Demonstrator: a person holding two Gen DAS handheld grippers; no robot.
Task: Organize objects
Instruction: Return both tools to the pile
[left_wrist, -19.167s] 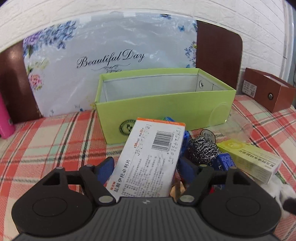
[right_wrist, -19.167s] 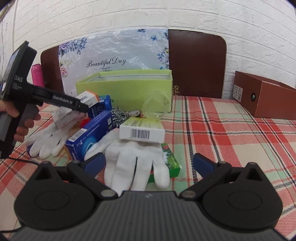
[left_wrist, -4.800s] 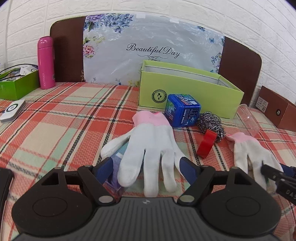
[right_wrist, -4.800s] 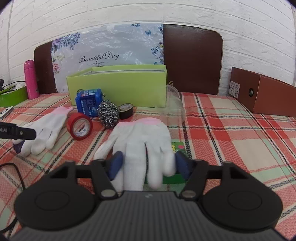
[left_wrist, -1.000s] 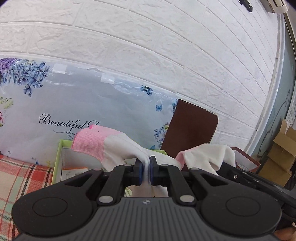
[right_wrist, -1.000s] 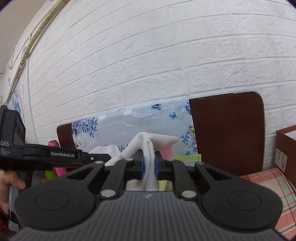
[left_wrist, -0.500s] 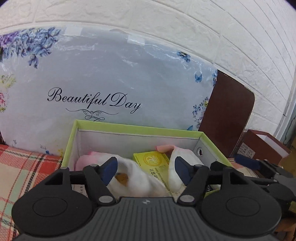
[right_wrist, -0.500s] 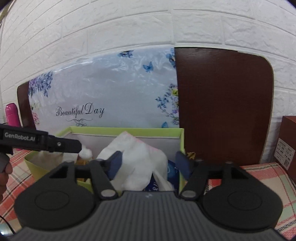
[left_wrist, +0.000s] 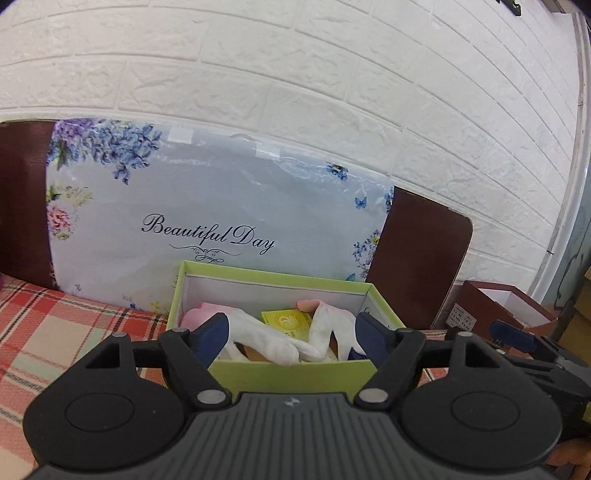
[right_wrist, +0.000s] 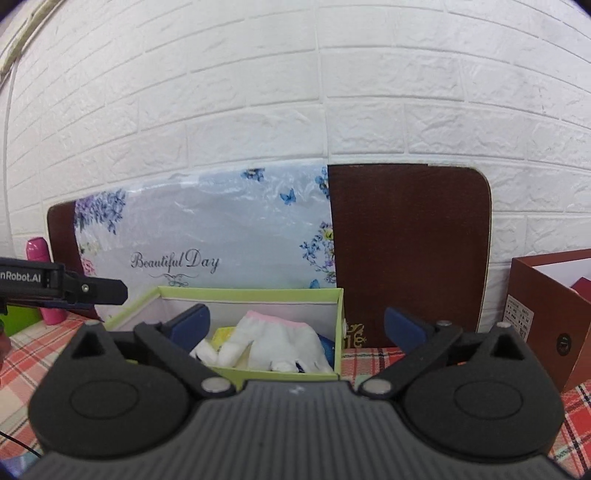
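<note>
Two white gloves (left_wrist: 266, 338) lie inside the green box (left_wrist: 291, 373), near the tabletop's back edge. The left gripper (left_wrist: 286, 334) and right gripper (right_wrist: 295, 326) are opening, nothing between the jaws. A glove finger near the front rim could be snagged on withdrawal. Open room is seen above.

red plaid tablecloth (left_wrist: 55, 332) up against the wall, with green box (left_wrist: 288, 373), brown box (right_wrist: 546, 325), pink bottle (right_wrist: 40, 280) sitting on it.

Bright even light, strong fisheye bending at edges, soft focus.
</note>
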